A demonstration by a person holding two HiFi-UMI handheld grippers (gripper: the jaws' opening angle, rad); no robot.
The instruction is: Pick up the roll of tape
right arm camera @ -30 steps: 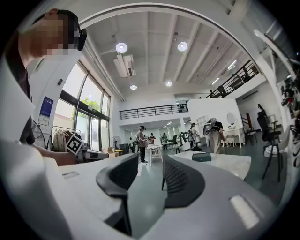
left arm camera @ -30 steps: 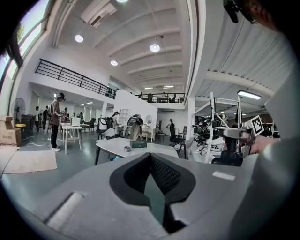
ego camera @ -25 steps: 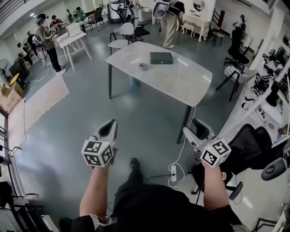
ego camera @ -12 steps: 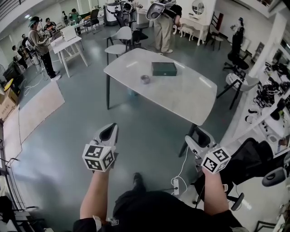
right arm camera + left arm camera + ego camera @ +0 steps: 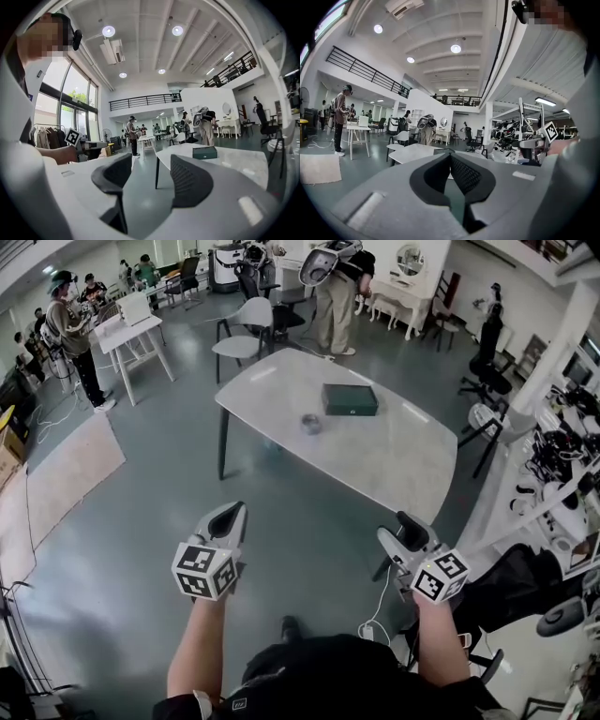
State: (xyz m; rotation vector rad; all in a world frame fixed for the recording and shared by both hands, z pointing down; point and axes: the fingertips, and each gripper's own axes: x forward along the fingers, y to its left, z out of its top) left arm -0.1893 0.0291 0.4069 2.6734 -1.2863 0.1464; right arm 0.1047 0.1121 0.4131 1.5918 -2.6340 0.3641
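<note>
The roll of tape [image 5: 311, 424] is a small grey ring lying on the white marble table [image 5: 394, 456], left of a dark green box [image 5: 350, 399]. Both grippers hang over the grey floor, well short of the table's near edge. My left gripper [image 5: 228, 519] is shut with nothing in it; in its own view the pads [image 5: 461, 173] meet at the tips of the left gripper [image 5: 450, 157]. My right gripper [image 5: 396, 527] is open and empty. The right gripper view shows a clear gap at the right gripper [image 5: 151, 161], with the green box [image 5: 205, 152] on the table [image 5: 234, 161] ahead.
A black office chair [image 5: 525, 568] stands close on the right, and a power strip with its cable [image 5: 367, 631] lies on the floor near my feet. A white chair [image 5: 246, 329] and a standing person [image 5: 333, 287] are beyond the table. More people and desks fill the far left.
I have walked toward the table: it and the tape sit lower and larger in the head view. Both grippers came forward with me, still side by side.
</note>
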